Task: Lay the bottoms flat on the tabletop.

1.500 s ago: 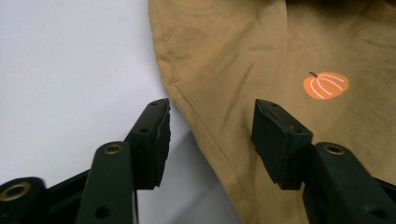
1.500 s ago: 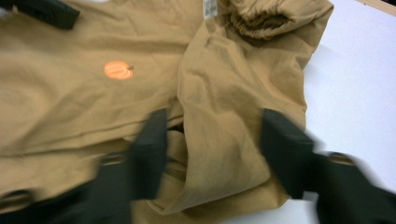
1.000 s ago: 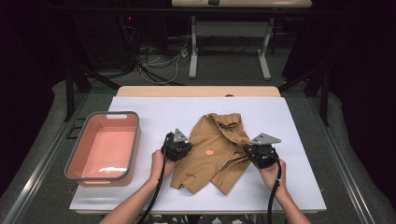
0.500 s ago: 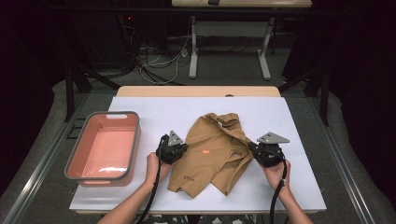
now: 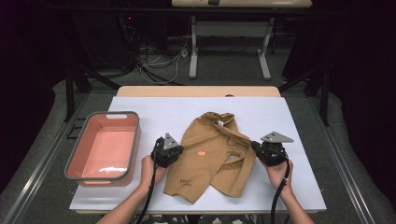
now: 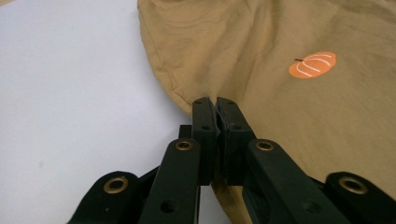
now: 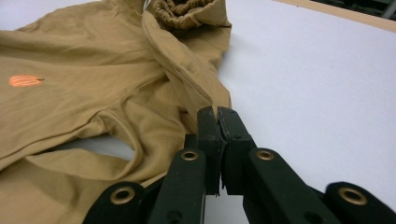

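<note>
Tan shorts [image 5: 210, 154] with a small orange pumpkin print [image 5: 201, 152] lie spread on the white mat [image 5: 280, 112], elastic waistband [image 5: 219, 116] at the far end. My left gripper [image 5: 180, 150] is shut on the shorts' left edge; in the left gripper view the jaws [image 6: 215, 101] pinch the hem of the tan cloth [image 6: 280, 116], with the pumpkin [image 6: 313, 64] to their right. My right gripper [image 5: 254, 146] is shut on the right edge; in the right gripper view its jaws [image 7: 217, 111] clamp a fold of the cloth [image 7: 93, 107] below the waistband [image 7: 187, 9].
A pink bin [image 5: 108, 113] with a grey rim stands on the left of the mat, close to my left hand [image 5: 150, 170]. Bare white mat lies to the right of the shorts and behind them. Dark floor, cables and table legs are beyond the far edge.
My left gripper has drawn the shorts' left edge leftward and the right gripper has edged slightly right, so the cloth lies wider and flatter. Both grippers stay shut on it.
</note>
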Tool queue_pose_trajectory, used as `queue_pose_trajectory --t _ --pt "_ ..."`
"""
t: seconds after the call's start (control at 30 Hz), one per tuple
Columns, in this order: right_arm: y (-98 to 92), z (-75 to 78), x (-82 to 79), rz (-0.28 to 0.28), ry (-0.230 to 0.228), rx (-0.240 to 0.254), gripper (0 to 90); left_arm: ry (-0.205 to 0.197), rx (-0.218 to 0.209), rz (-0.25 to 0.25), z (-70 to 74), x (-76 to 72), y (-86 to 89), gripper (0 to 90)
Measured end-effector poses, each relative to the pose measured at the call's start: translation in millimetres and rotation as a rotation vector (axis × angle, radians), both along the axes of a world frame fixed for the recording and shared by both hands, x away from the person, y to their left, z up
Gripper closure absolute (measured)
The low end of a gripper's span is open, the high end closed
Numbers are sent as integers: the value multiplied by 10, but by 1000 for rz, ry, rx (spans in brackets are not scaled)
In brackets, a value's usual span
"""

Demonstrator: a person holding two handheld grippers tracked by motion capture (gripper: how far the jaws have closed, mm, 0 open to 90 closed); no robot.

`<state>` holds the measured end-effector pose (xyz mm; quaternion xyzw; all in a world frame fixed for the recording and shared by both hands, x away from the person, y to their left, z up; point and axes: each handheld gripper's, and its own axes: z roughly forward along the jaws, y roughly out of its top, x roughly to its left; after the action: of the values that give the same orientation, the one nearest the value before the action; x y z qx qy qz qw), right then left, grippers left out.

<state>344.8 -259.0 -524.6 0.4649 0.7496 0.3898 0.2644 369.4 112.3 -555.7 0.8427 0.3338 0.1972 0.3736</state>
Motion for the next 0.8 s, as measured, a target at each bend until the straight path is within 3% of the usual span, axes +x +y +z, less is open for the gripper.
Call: queue_pose_trajectory --t 0.37,0.8 --pt "-69 -47 38 -30 19 -4 885 -18 14 14 12 -97 103 865" --pt "-128 -105 80 -54 66 -11 884 -4 23 28 4 -169 204 862"
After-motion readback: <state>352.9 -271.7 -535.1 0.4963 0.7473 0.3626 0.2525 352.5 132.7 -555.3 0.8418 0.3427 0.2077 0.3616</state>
